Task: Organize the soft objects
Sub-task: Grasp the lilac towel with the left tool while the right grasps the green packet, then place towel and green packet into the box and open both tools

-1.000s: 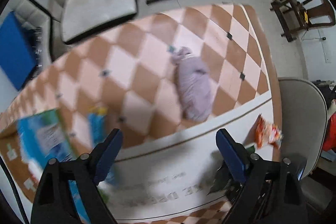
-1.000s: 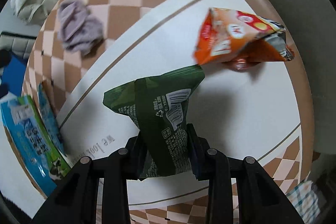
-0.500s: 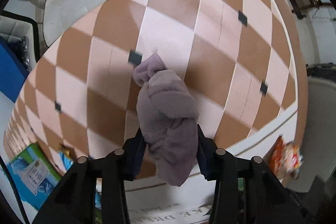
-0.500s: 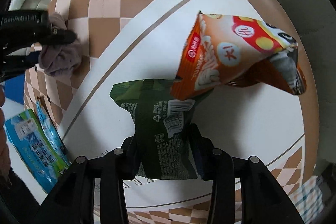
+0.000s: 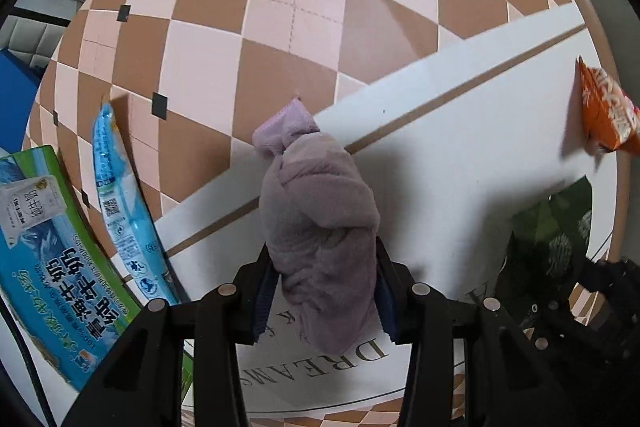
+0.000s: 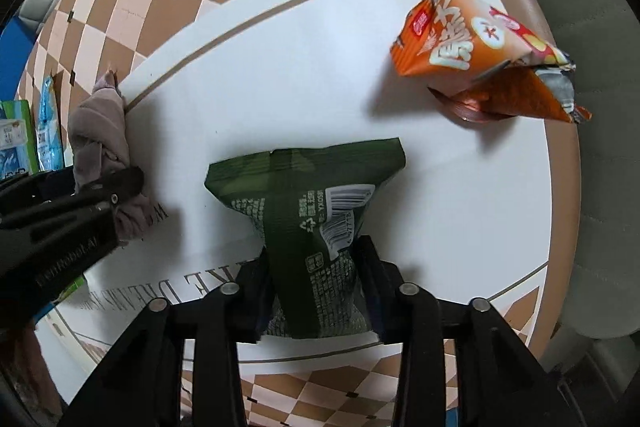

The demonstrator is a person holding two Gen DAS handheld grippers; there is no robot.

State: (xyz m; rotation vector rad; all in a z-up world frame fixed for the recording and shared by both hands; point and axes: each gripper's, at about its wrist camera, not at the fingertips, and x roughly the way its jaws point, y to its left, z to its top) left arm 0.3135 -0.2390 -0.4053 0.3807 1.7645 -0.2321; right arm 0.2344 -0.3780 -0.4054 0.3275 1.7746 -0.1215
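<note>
My left gripper (image 5: 324,291) is shut on a rolled mauve fleece cloth (image 5: 320,227) and holds it over the white mat (image 5: 460,155). The cloth also shows at the left of the right wrist view (image 6: 100,147), with the left gripper (image 6: 120,195) on it. My right gripper (image 6: 316,287) is shut on a dark green snack bag (image 6: 312,203) over the same mat; that bag is at the right edge of the left wrist view (image 5: 552,227). An orange snack bag (image 6: 484,63) lies on the mat's far right, also seen in the left wrist view (image 5: 608,115).
The table (image 5: 224,39) has a brown and pink checked cover. A blue and green milk carton box (image 5: 44,255) and a slim light-blue packet (image 5: 124,211) lie at the left. A pale chair seat (image 6: 600,107) stands beyond the table's right edge.
My left gripper closed on the mauve cloth, lifted it off the checked cover and carried it over the white mat. My right gripper kept hold of the green bag.
</note>
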